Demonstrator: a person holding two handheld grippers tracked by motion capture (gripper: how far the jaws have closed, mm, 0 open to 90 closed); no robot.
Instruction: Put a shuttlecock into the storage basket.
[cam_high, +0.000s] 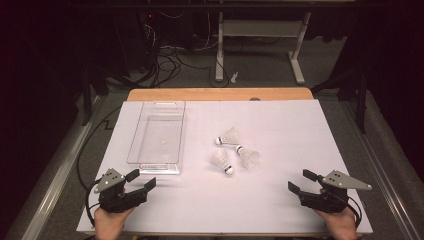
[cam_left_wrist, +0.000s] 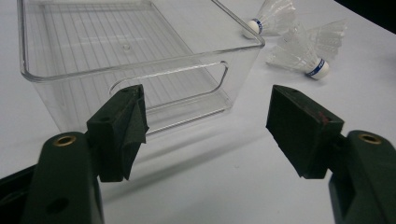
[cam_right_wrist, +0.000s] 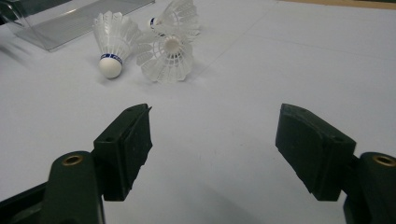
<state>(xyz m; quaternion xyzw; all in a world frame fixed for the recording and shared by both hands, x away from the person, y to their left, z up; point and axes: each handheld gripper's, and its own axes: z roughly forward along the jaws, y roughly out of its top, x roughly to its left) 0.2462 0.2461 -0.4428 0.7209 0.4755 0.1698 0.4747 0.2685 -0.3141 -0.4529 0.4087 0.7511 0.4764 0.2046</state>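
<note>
**A:** What is on the table from my high view?

**B:** A white sheet covers the table (cam_high: 280, 210). A clear bin (cam_high: 134, 150) lies left of centre, long side running away from me, and I can see nothing inside it. Three white shuttlecocks sit in a close cluster near the middle: the far one (cam_high: 228, 136) lies on its side with its cork to the left, the near left one (cam_high: 221, 161) has its cork toward me, and the right one (cam_high: 248, 156) lies just beside both.

**A:** Where are my grippers?

**B:** The left gripper (cam_high: 141, 180) rests at the near left, just short of the bin's near end. The right gripper (cam_high: 301, 181) rests at the near right, well apart from the shuttlecocks. A hand holds each from the bottom edge.

**A:** What are the jaws doing?

**B:** Both pairs stand wide apart and hold nothing. In the left gripper view the left gripper (cam_left_wrist: 205, 121) faces the bin (cam_left_wrist: 140, 65), whose near wall with its cut-out handle is close ahead but not touching. Two shuttlecocks show past the bin's right corner. In the right gripper view the right gripper (cam_right_wrist: 212, 135) points over bare sheet toward the three shuttlecocks, which lie ahead to the left, with the bin's corner (cam_right_wrist: 56, 25) behind them.
</note>
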